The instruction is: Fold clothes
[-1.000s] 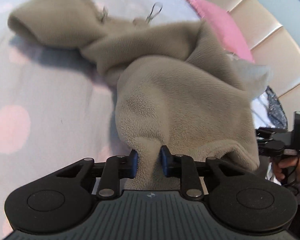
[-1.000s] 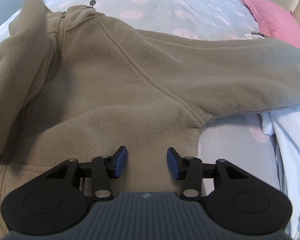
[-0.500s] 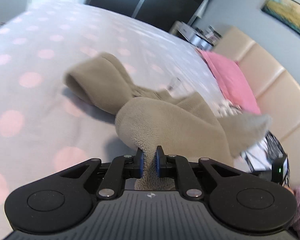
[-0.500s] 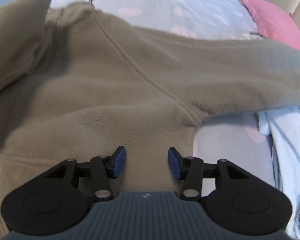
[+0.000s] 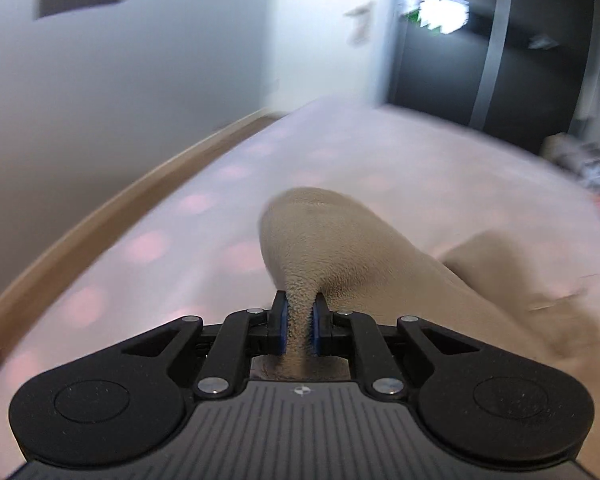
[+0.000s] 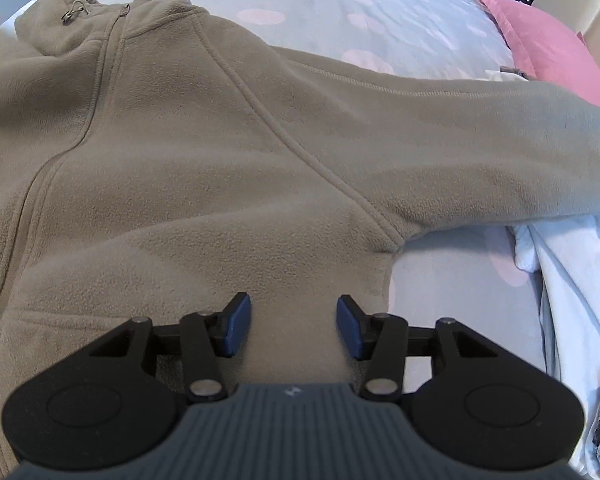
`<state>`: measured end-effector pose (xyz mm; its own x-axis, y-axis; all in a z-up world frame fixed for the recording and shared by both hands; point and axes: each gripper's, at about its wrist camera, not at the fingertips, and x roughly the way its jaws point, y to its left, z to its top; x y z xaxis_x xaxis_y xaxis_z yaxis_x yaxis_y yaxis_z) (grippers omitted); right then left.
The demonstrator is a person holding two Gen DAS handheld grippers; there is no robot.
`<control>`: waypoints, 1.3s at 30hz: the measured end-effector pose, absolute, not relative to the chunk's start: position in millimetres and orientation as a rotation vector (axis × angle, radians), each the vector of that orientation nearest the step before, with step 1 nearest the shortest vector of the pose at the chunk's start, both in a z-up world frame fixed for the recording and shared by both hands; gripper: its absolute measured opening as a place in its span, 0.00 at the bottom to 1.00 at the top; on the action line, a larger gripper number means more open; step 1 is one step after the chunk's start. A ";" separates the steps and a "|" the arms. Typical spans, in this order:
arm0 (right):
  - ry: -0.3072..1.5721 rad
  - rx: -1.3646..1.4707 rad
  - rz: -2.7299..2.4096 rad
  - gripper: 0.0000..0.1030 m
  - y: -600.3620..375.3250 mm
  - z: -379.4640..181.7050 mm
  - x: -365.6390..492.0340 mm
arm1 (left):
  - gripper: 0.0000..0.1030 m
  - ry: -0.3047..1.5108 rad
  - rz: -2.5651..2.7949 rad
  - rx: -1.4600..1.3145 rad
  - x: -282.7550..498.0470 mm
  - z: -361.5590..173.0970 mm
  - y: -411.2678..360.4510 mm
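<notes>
Your left hand-held gripper [image 5: 298,330] is clamped on a fold of the tan fleece jacket [image 6: 204,184], and its view has swung up since a second ago.

Where that camera earlier looked down on the bunched fleece, you now see a blurred wall and dark wardrobe beyond the polka-dot bed [image 5: 439,168]. Your right hand-held gripper [image 6: 292,326] hovers with jaws wide apart over the jacket's lower body, as before; the jacket lies spread on the bed, one sleeve [image 6: 499,136] reaching toward the pink pillow [image 6: 547,36].
</notes>
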<state>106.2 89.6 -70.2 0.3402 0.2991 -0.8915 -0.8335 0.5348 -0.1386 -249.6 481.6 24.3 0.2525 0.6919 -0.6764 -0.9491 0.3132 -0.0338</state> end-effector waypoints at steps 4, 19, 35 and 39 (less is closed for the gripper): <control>0.946 -0.664 0.817 0.51 86.2 -72.0 108.8 | 0.17 0.766 1.187 -0.497 -247.4 -8.6 489.4; 0.904 -0.549 0.865 0.52 101.9 -42.8 136.2 | 0.57 0.729 0.827 -0.530 -172.8 -4.2 461.1; 0.912 -0.223 1.062 0.50 250.3 -24.3 237.5 | 0.64 0.613 0.643 -0.788 -29.4 -62.0 546.2; 1.008 -0.096 1.079 0.51 311.5 -38.1 254.6 | 0.64 0.642 0.662 -0.829 -17.4 -83.1 560.0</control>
<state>254.6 311.5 -38.2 0.0947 0.6861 -0.7213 -0.7666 0.5125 0.3868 -17.4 560.0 -83.1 0.6269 0.2713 -0.7303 -0.7383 0.5062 -0.4458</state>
